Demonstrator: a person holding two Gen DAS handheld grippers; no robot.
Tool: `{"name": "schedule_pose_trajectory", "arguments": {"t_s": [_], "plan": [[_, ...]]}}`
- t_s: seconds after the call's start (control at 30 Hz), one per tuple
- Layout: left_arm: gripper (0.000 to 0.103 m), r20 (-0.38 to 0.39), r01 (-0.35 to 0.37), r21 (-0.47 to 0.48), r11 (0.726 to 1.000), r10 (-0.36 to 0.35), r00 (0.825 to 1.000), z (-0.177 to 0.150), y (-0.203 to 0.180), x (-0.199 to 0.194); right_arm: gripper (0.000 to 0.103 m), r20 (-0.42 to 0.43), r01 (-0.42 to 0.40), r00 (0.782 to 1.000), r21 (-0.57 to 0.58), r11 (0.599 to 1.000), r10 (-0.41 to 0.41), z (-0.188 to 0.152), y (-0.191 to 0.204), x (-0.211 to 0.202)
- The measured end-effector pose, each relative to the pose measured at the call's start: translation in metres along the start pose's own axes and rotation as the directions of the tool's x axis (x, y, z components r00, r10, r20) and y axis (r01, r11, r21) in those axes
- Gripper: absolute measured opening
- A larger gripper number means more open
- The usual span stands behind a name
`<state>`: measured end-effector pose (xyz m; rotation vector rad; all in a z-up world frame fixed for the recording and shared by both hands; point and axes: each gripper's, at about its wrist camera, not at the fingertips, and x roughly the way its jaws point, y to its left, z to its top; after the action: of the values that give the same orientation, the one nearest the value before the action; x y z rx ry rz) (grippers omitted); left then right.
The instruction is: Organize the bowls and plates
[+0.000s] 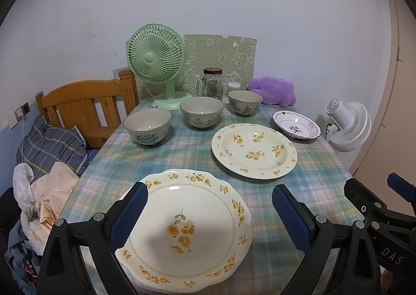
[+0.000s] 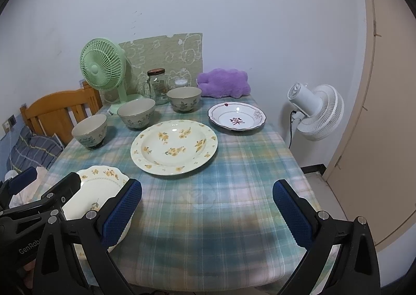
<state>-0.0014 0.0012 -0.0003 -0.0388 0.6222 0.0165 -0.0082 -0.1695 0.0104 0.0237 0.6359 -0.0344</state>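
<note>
I have both claws spread wide with nothing between their pads. My left claw (image 1: 209,206) hangs over the scalloped yellow-flower plate (image 1: 187,227), which lies at the near left corner of the tabletop (image 2: 234,206); I cannot tell whether its left pad touches the rim. My right claw (image 2: 207,205) hovers over bare plaid cloth at the near edge, just right of that plate. A round yellow-flower plate (image 2: 173,146) sits mid-tabletop, and a small white plate with a red motif (image 2: 236,119) lies toward the far right edge. Three bowls run in a line from the left edge to the far edge: the left bowl (image 1: 147,126), the middle bowl (image 1: 201,112) and the far bowl (image 1: 245,102). Behind them stand a green fan (image 1: 157,61) and a glass jar (image 1: 212,84).
</note>
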Motion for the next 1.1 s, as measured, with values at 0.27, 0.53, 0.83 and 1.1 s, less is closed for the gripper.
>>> {"name": "schedule_pose_trajectory", "arguments": {"t_s": [0.27, 0.53, 0.83, 1.1], "plan": [[0.096, 0.001, -0.002, 0.0, 1.0, 0.002, 1.0, -0.0008, 0.0, -0.0018, 0.102, -0.001, 0.004, 1.0, -0.003, 1.0, -0.004, -0.0007, 0.0007, -0.0017], [0.096, 0.005, -0.002, 0.002, 1.0, 0.002, 1.0, -0.0012, 0.0, -0.004, 0.102, -0.002, 0.004, 1.0, 0.0, 1.0, -0.004, 0.0007, 0.0001, -0.0021], [0.096, 0.007, -0.003, 0.004, 1.0, 0.003, 1.0, -0.001, -0.0034, -0.0079, 0.102, -0.001, 0.004, 1.0, 0.0, 1.0, -0.004, 0.0006, -0.0017, -0.0035], [0.096, 0.008, -0.002, 0.005, 1.0, 0.002, 1.0, -0.0012, -0.003, -0.0079, 0.102, 0.001, 0.005, 1.0, -0.001, 1.0, -0.005, -0.0004, -0.0023, -0.0043]]}}
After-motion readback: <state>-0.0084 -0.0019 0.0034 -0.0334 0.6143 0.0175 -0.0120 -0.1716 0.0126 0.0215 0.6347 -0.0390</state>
